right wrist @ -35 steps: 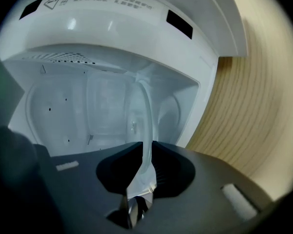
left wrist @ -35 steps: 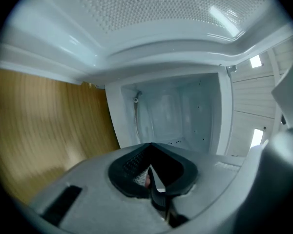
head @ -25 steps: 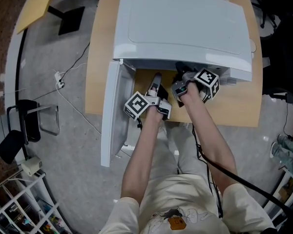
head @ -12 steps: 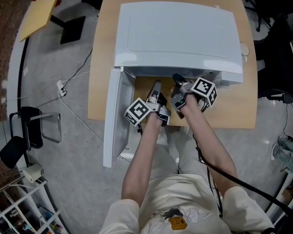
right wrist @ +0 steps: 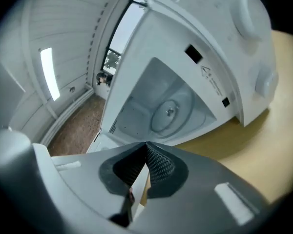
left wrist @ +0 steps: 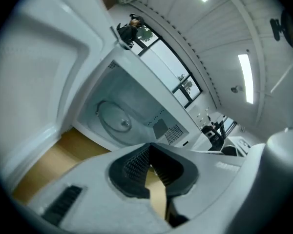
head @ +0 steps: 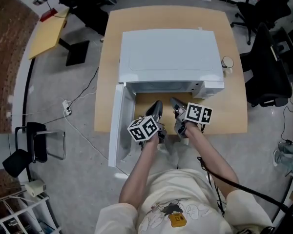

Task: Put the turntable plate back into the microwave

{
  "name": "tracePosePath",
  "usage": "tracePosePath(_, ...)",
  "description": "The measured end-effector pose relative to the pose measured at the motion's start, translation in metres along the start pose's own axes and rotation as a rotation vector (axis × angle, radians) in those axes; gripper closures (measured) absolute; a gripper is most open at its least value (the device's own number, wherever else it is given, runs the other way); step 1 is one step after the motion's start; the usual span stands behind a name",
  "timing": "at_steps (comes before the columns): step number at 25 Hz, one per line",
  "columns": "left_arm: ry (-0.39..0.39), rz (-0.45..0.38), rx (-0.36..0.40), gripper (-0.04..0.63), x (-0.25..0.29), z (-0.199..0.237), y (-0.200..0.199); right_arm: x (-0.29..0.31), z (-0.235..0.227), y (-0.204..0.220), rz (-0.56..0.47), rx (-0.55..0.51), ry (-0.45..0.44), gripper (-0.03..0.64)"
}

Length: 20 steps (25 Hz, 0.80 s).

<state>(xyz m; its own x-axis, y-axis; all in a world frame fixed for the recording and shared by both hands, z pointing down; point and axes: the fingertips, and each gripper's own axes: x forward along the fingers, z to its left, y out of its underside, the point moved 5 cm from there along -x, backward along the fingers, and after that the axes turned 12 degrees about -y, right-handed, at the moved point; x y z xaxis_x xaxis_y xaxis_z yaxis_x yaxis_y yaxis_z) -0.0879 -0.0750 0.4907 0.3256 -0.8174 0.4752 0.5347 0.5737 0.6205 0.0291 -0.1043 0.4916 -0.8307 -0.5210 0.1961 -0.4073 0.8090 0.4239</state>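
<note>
The left gripper [head: 157, 105] and right gripper [head: 174, 102], a second ago reaching into the microwave [head: 168, 57], now hang just outside its open front. Both hold nothing: the left's jaws are pressed together, and the right's are closing to meet. The turntable plate [right wrist: 172, 112] lies flat on the oven floor.

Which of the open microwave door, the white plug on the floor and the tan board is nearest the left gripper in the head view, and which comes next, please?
From the left gripper:
1. Microwave door: open, right beside it on its left.
2. White plug: on the floor, farther left.
3. Tan board: towards the top-left corner, farthest.
</note>
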Motion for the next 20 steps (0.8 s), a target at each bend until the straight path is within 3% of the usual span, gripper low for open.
tracePosePath(5,-0.071,0.012,0.22,0.598,-0.033,-0.019,0.014,-0.022,0.024,0.009,0.064,-0.331,0.055,0.611)
tracePosePath(10,-0.079,-0.001,0.303,0.597,-0.054,-0.025,0.032,-0.038,0.031,0.023,0.064,-0.508,0.152,0.611)
tracePosePath(14,-0.08,-0.009,0.394,0.597,-0.062,-0.03,0.038,-0.049,0.027,0.04,0.093,-0.573,0.188,0.611)
tracePosePath(20,-0.075,0.005,0.377,0.597,-0.06,-0.03,0.043,-0.053,0.028,0.048,0.134,-0.604,0.194,0.611)
